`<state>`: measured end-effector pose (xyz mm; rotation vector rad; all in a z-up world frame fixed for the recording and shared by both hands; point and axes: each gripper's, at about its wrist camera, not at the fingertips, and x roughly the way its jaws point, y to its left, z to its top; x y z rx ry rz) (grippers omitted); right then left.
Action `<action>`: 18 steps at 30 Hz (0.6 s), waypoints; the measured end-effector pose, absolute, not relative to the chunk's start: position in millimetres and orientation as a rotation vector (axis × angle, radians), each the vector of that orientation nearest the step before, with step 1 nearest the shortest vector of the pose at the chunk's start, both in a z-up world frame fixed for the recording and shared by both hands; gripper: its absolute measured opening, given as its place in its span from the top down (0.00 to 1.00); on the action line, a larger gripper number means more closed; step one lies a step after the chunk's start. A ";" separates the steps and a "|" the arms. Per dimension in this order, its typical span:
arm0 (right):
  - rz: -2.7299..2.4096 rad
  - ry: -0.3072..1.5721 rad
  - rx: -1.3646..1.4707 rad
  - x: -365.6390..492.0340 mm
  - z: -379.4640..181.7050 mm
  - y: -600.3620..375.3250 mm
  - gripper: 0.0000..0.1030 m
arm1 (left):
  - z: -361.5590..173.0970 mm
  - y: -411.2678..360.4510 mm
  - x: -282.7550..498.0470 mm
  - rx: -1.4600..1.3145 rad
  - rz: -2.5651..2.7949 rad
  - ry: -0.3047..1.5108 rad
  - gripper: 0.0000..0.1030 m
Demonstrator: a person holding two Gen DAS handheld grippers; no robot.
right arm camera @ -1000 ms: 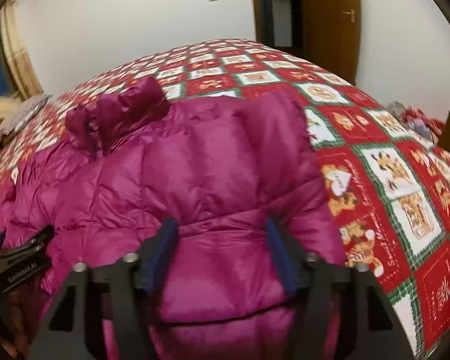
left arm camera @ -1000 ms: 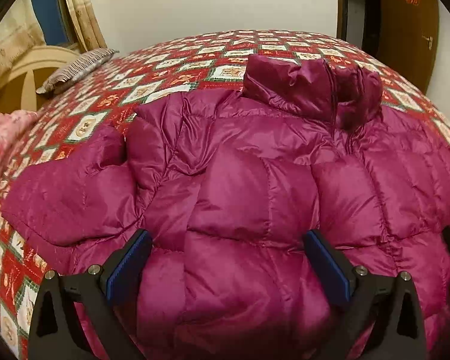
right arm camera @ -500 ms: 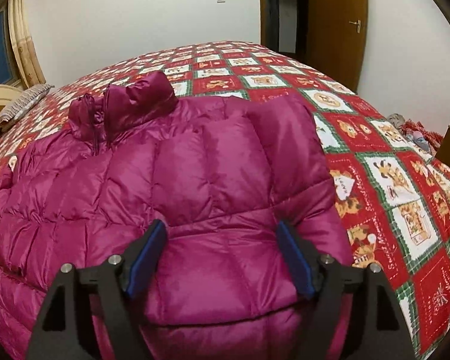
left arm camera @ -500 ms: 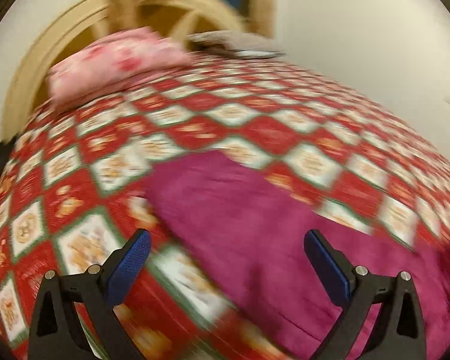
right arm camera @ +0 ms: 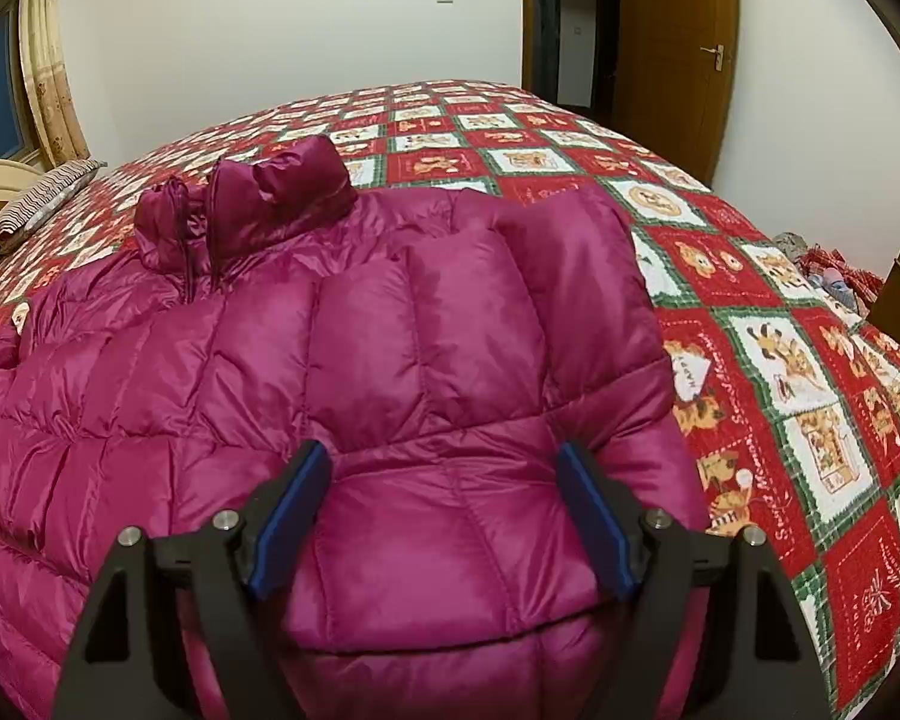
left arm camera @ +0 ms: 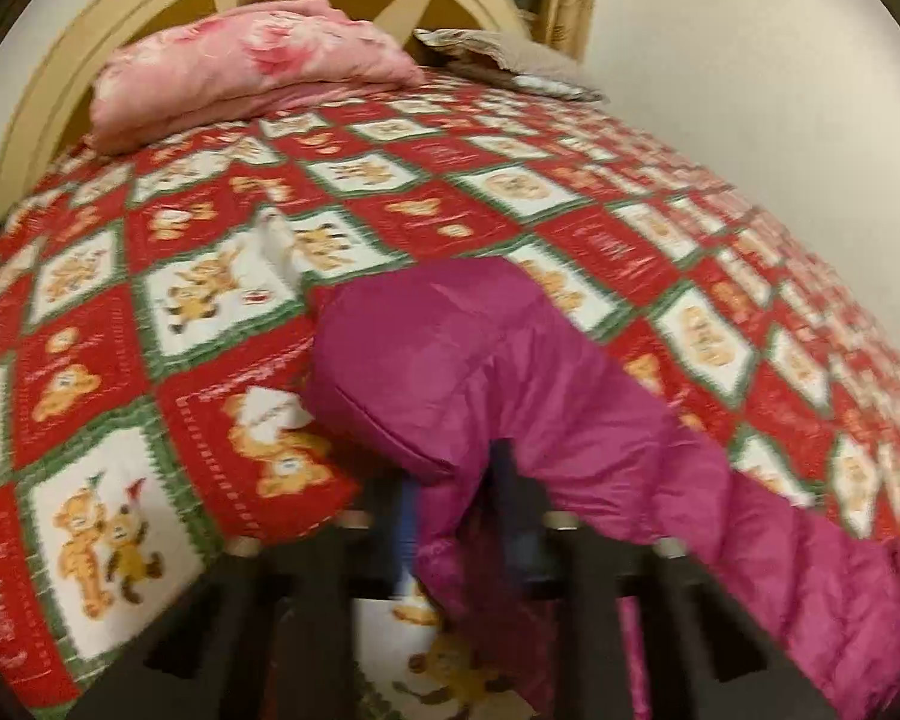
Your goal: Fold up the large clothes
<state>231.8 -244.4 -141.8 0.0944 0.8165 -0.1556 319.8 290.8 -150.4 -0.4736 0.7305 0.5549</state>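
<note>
A magenta puffer jacket (right arm camera: 390, 360) lies spread on the bed, its collar (right arm camera: 252, 204) toward the far side. Its right sleeve is folded over the body. My right gripper (right arm camera: 444, 504) is open and empty, its jaws over the jacket's lower right part. In the left wrist view the jacket's left sleeve (left arm camera: 480, 372) lies across the quilt. My left gripper (left arm camera: 456, 516) is shut on the sleeve near its cuff; this view is blurred.
A red, white and green bear-print quilt (right arm camera: 810, 372) covers the bed. A pink pillow (left arm camera: 240, 66) and a striped pillow (right arm camera: 36, 204) lie by the cream headboard (left arm camera: 90, 54). A wooden door (right arm camera: 678, 54) and clothes (right arm camera: 828, 276) on the floor are at the right.
My left gripper swung left from the jacket body to the sleeve and closed on it. My right gripper drew back slightly and stays open.
</note>
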 end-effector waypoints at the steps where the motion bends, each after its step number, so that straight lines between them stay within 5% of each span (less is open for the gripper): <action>1: -0.155 0.816 0.096 231.8 -141.9 -244.6 0.21 | -145.5 290.7 320.3 -0.492 0.513 0.721 0.92; 8: -0.149 0.809 0.110 230.6 -142.6 -246.3 0.21 | -68.9 218.7 313.8 -0.289 0.300 0.541 0.92; 18: -0.142 0.801 0.127 229.7 -141.9 -247.7 0.21 | -10.1 -24.8 254.5 0.062 -0.315 0.362 0.92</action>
